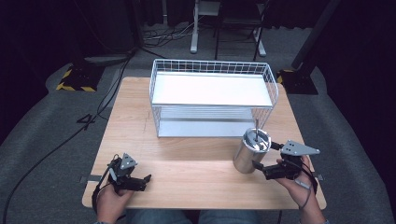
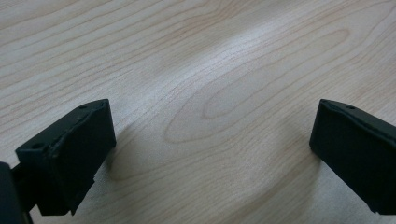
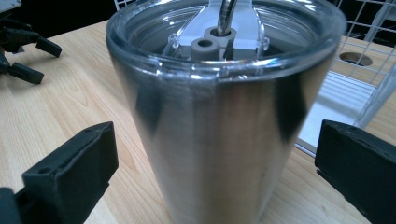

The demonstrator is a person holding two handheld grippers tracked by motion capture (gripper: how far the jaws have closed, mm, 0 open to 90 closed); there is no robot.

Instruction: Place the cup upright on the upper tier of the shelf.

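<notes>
A steel tumbler [image 1: 250,151] with a clear lid and a metal straw stands upright on the wooden table [image 1: 187,158], just in front of the wire rack's right end. My right gripper [image 1: 262,169] is open right beside it, at its near right side. In the right gripper view the tumbler [image 3: 219,116] stands between the two spread jaws without touching either. My left gripper [image 1: 143,182] rests low over the table's near left corner, open. In the left gripper view its jaws stand wide apart over bare wood [image 2: 210,93] with nothing between them.
A white wire rack [image 1: 212,98] with two flat shelves stands at the back middle of the table. Black cables, stand bases and a chair frame are on the grey floor [image 1: 56,121] behind and to the left.
</notes>
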